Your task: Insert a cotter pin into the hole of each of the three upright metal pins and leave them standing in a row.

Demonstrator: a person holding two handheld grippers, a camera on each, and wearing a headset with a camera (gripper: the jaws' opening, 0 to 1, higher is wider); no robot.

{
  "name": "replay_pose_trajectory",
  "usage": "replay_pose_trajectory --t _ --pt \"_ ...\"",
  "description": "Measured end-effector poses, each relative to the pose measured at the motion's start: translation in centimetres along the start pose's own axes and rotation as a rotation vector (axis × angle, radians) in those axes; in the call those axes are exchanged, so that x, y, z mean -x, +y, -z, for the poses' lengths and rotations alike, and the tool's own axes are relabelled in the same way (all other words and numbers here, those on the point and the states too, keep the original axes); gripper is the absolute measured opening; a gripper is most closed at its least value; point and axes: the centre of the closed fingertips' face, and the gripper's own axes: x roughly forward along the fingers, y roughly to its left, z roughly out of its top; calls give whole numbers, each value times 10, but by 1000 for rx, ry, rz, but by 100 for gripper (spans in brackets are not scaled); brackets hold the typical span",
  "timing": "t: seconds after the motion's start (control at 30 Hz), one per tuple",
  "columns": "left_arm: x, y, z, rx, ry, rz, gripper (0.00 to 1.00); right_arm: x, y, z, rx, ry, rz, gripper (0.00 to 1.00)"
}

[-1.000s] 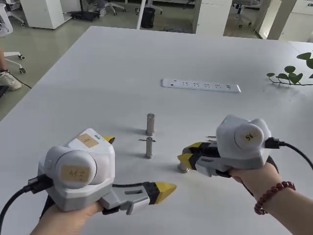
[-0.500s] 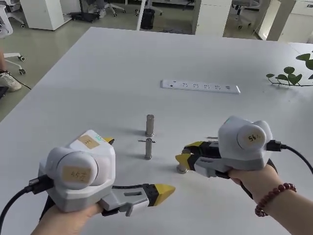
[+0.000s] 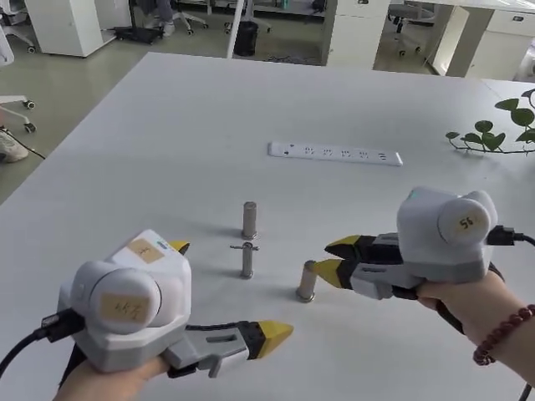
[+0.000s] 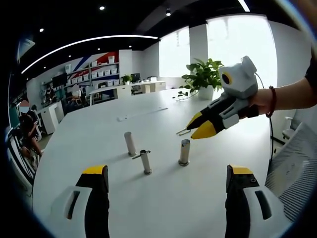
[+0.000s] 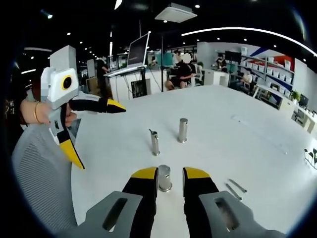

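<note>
Left tongs (image 3: pixel 232 289) hung wide open over the near left of the tabletop (image 3: pixel 167 125), gripping nothing. To their right stood the three metal pins. The far pin (image 3: pixel 249 220) was bare, the middle pin (image 3: pixel 247 266) already had a cotter pin (image 3: pixel 244 246) through its hole, and the near pin (image 3: pixel 308 281), right of the other two, had none that could be seen. Right tongs (image 3: pixel 322 256) had just drawn away from that near pin. A second before, their yellow tips sat at it and hid most of it; now they were slightly parted, held nothing, and stood just to its right, so the pin was free and upright. Spare cotter pins (image 5: pixel 233 187) lay on the tabletop further right, near those tongs. By my reading the near pin had been set roughly in line with the others, two pins lacked cotter pins, and fetching a spare looked like the next job.
</note>
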Motion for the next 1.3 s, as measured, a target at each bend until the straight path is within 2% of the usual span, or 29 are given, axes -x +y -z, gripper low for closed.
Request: replay_pose_trajectory --t 0.13,0.3,0.47,0.7,1.3 --pt "0 0 2 1 10 -1 99 7 -15 5 -2 26 21 12" --pt "0 1 1 8 2 -1 99 13 -30 12 6 76 49 11" --pt "0 0 0 5 -1 5 98 14 -52 30 12 150 79 11" --pt "1 2 -3 -5 -9 1 98 13 -72 50 33 241 89 11" --pt "0 3 -2 6 -10 8 95 -3 -109 79 98 410 78 11"
